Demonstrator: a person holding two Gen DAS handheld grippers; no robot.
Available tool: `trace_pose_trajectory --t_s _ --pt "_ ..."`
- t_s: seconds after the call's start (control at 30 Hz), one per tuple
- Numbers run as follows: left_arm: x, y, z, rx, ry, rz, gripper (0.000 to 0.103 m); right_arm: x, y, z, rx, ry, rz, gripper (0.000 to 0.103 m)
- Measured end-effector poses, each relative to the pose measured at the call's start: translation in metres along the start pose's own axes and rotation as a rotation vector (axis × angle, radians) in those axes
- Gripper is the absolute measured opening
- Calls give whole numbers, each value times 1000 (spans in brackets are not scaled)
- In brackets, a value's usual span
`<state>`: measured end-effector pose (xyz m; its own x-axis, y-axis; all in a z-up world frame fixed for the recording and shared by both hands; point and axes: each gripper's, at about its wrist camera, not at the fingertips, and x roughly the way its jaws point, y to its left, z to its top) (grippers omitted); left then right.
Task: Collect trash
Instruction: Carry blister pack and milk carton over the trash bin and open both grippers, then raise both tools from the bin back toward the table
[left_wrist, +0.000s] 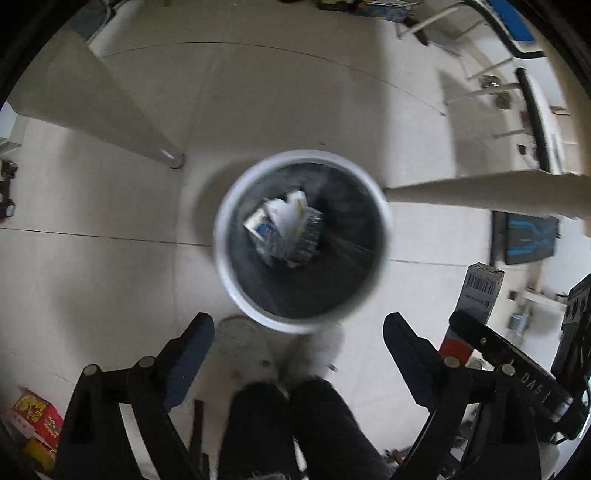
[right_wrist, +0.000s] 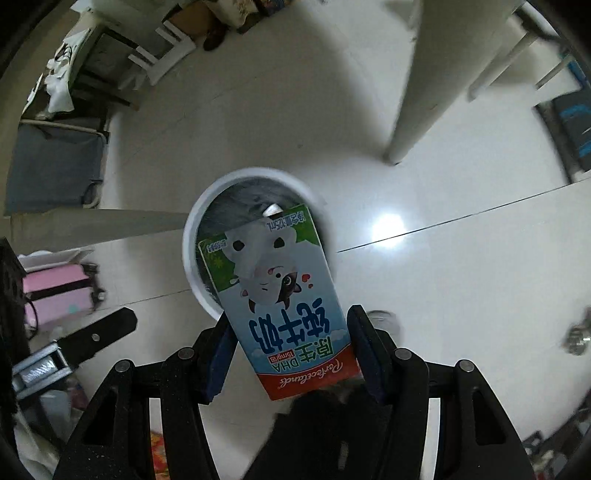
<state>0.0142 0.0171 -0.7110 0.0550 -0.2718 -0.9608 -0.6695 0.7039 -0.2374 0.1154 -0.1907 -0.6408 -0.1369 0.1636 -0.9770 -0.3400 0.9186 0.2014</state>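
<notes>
A white-rimmed waste bin (left_wrist: 221, 236) with a dark liner stands on the tiled floor, straight below both grippers. Several crumpled cartons (left_wrist: 284, 229) lie at its bottom. My left gripper (left_wrist: 299, 325) hangs open above the bin's near rim, with nothing between its fingers. My right gripper (right_wrist: 291, 317) is shut on a small milk carton (right_wrist: 280, 295) printed with a cartoon cow, held upside down over the bin (right_wrist: 190, 236). In the left wrist view the same carton (left_wrist: 476, 295) shows at the right edge.
Pale table legs (left_wrist: 110, 107) (left_wrist: 480, 195) slant beside the bin. The person's dark trouser legs and light slippers (left_wrist: 295, 424) stand just behind it. A red box (left_wrist: 35, 413) lies at lower left, and a pink case (right_wrist: 55, 291) and a grey cot (right_wrist: 51, 166) stand to the left.
</notes>
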Motion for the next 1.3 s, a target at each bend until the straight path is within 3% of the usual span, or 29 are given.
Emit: trace_pose_trajectory --t_s 0.1,0.13,0.17,0.23,0.53,0.97,1.3 --pt "2 8 -4 28 -66 94 94 33 3 9 5 26 58 63" --pt "1 10 -6 36 -91 128 94 39 4 11 4 26 61 74" --pt "0 13 -9 40 -106 147 94 45 7 13 3 23 53 92" --pt "-3 15 -13 36 -125 171 94 49 5 15 4 7 35 99" --pt "-25 6 -29 5 -112 200 94 30 11 4 -111 -39 -187 100" --pt "-82 -27 -54 55 -119 188 94 -52 30 -23 -147 -94 -235 100" --pt "-172 -45 -88 85 -153 200 94 -167 63 -63 -164 -132 -208 100"
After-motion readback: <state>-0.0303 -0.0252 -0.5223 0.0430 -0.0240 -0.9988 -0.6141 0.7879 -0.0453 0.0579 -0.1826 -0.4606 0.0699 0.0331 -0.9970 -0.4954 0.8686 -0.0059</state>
